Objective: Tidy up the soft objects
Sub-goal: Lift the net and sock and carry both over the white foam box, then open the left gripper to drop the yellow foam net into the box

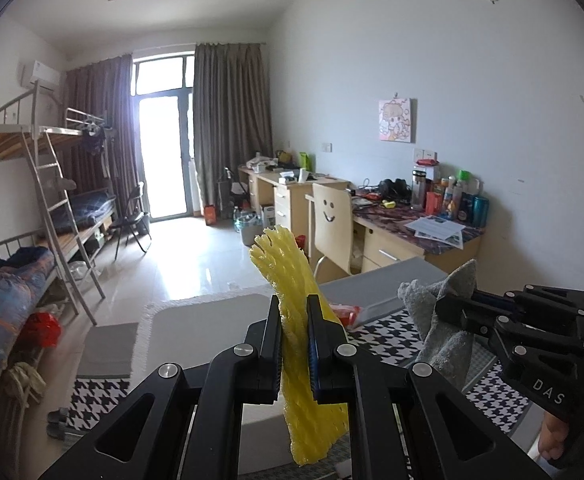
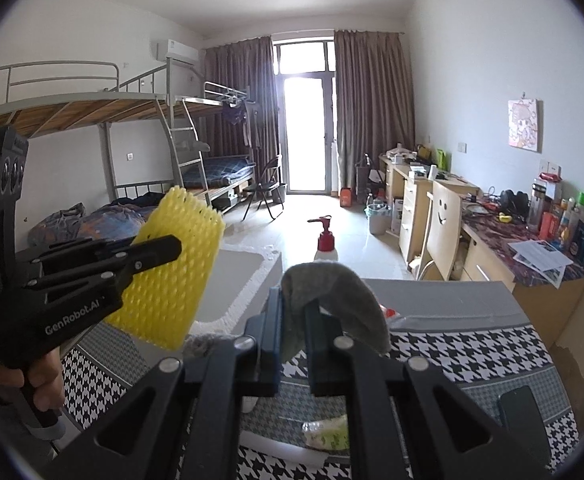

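- The left gripper [image 1: 294, 344] has its fingers [image 1: 272, 344] closed tight on a yellow foam net sleeve [image 1: 288, 276]; only the squeezed foam keeps them apart.
- The sleeve stands roughly upright through the grip. Its long axis runs up past the fingertips to a frayed top end, and its lower end hangs below the fingers.
- In the right wrist view the same sleeve [image 2: 172, 276] shows its broad flat face, held up in the air left of centre, clear of the surface below.
- The right gripper [image 2: 293, 344] is clamped on a grey cloth [image 2: 331, 292]. The cloth is pinched at a fold between narrowly spaced fingers [image 2: 271, 340], and its loose part arches over and droops to the right of them.
- From the left wrist view the cloth [image 1: 447, 320] hangs from the right gripper's fingertips, just to the right of the sleeve and apart from it.
- Both soft things are thus already in hand and lifted, side by side, so neither gripper has to reach for one.
- Below them lies a houndstooth-patterned cover [image 2: 471, 356] on the surface, with a pale grey tray or bin [image 1: 212, 320] just beyond the left gripper.
- Judging by this, the next move turns on a drop spot. The tray lies nearer the left gripper, ahead of and under the sleeve, though whether it is the intended place cannot be told.
- A red-capped pump bottle [image 2: 325, 240] stands farther off, out of the way.
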A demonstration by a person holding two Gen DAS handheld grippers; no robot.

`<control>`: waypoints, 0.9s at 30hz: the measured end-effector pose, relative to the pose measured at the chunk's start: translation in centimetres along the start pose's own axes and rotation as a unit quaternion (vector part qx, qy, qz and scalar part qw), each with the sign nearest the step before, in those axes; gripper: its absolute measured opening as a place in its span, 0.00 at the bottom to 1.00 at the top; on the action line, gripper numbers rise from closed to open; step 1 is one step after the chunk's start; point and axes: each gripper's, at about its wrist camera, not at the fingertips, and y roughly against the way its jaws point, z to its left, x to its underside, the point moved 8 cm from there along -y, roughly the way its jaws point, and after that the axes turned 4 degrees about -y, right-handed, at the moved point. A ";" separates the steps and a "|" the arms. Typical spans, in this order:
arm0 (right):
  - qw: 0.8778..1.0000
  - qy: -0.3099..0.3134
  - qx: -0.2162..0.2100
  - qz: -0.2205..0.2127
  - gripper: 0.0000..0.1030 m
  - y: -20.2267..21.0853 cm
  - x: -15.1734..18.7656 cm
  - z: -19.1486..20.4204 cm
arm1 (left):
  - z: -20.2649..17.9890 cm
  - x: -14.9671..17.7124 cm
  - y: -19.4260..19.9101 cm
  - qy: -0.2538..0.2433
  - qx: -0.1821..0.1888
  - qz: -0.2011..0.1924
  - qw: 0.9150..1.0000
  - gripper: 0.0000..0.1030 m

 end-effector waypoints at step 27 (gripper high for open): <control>0.997 0.034 -0.065 0.007 0.12 -2.9 -1.7 4.4 | 4.7 0.0 -0.6 0.017 -0.077 0.009 0.997 0.11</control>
